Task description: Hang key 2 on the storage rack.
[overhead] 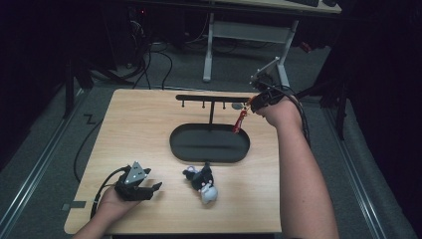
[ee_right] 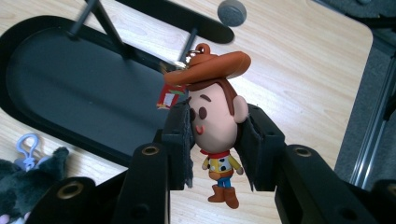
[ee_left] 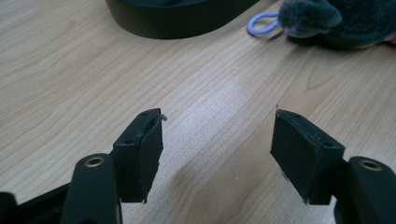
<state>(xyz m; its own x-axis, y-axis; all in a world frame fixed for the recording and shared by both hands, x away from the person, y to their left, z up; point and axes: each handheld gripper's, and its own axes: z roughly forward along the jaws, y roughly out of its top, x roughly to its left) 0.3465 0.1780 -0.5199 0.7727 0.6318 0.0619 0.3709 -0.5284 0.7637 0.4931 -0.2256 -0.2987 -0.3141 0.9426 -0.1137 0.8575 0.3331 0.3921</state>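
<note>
Black jaws in the right gripper view, clamped on either side of the cowboy keychain (ee_right: 217,123)'s round head, hat above, boots dangling below. Right gripper (overhead: 259,102) raised at the far right end of the hanger rack (overhead: 211,97), closed on the figure and holding it just under the crossbar. Small metal loop at the hat's top lying close to the end peg (ee_right: 189,43), whether already threaded on or merely alongside, hard to say from here. Red tag (ee_right: 167,96) fluttering beside the hat brim.

Step in hand, by the look of it: hanging the keychain on the rack. Next move calls for nudging the loop over the peg tip, sliding it on, then easing the jaws apart so the figure swings free above the black tray (overhead: 179,149).

Long axis running hat to boots, close to upright in the right gripper view, hat toward the bar, boots toward the table (overhead: 149,119), face turned to the camera.

Meanwhile, left gripper (overhead: 149,189) parked low at the near left of the table, jaws spread wide with nothing between them, bare wood underneath. Plush keychain (overhead: 204,181) lying near the front edge just right of it, pale blue clip (ee_left: 261,23) pointing toward the tray, waiting.
</note>
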